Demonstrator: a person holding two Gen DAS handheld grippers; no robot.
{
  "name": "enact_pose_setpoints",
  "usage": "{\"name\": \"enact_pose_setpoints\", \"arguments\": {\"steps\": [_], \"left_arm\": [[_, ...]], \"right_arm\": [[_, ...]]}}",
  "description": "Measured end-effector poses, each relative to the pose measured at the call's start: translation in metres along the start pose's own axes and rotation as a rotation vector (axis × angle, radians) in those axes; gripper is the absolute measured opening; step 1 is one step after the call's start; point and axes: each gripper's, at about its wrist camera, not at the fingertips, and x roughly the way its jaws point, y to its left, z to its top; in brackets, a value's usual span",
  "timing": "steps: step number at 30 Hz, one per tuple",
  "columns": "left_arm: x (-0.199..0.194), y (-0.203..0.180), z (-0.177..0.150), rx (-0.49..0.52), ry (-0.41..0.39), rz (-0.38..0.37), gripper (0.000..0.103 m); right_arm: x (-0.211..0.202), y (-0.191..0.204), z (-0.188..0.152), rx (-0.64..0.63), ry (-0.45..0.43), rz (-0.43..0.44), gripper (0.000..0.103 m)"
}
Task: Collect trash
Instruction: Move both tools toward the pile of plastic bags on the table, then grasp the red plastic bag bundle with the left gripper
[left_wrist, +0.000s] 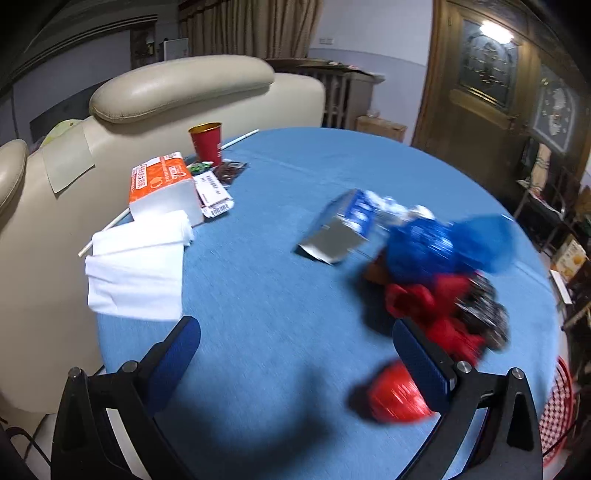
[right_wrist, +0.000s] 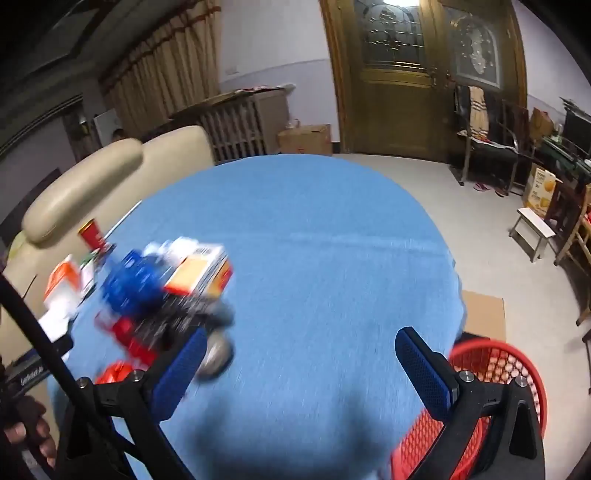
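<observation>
Overhead, both grippers' fingers spread wide above the blue table, trash pile untouched.

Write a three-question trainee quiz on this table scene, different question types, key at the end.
1. True or false: the left tool is clamped on the red cup.
2. What colour is the mesh basket beside the table?
3. The trash pile lies: A) by the tissue pack, B) apart from it, C) in the basket.

Key: 1 false, both tools stand open and empty; 2 red; 3 B.
</observation>
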Motion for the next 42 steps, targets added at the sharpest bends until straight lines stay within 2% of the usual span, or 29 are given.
{"name": "enact_pose_setpoints", "arguments": {"steps": [3,9,19,33,42], "left_arm": [[-0.014,-0.011,-0.010,0.018,-0.008,-0.020,0.103],[-0.029,-0.023,-0.017,0.053,-0.019,-0.026,0.103],[-0.029,-0.030,-0.021,0.067,-0.011,-0.042,0.103],[-0.031,-0.030,-0.023,0.072,-0.011,-0.052,0.103],[-0.032,-0.034,-0.024,0.080,-0.014,-0.060,0.103]], "right_arm": [[-0.018,0.008,-0.023,-0.029,-0.016,0.011,0.103],[-0.038,0.013,-0.044,-0.049,-0.029,0.029,0.103],[-0.036,0.019,-0.055,-0.075,-0.021,0.019,0.103],[-0.038,0.042,-0.061,-0.173,-0.024,0.010,0.103],[-0.040,0.044,-0.060,-0.180,-0.029,0.007,0.103]]}}
